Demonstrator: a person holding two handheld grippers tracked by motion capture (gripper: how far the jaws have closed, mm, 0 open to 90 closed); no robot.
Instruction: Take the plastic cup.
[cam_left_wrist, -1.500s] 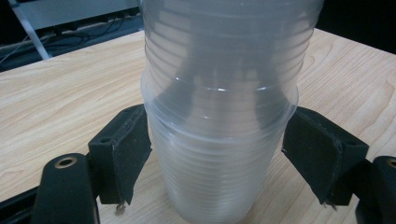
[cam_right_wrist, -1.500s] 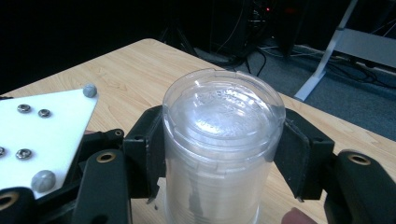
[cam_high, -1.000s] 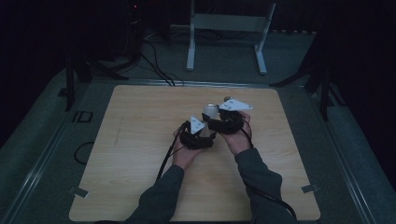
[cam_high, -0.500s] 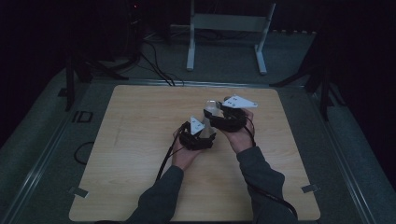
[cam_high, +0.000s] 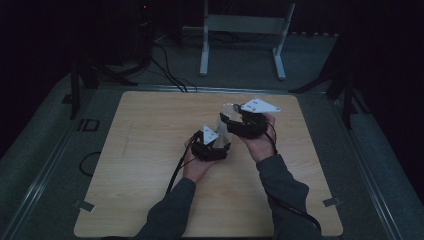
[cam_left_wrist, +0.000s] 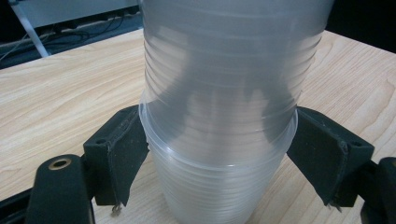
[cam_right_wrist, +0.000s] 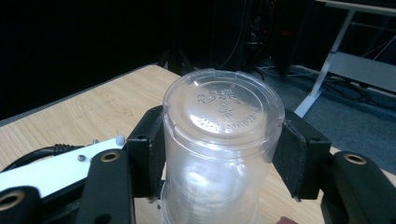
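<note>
With the left hand-held gripper (cam_left_wrist: 219, 154) clamping the lower cup (cam_left_wrist: 219, 186) down, the right hand-held gripper (cam_right_wrist: 219, 149), clenched on the top cup (cam_right_wrist: 223, 112) after just closing, should lift straight up.

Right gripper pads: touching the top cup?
Touching. The right gripper view shows the right gripper with both pads pressed against the inverted clear cup.
</note>
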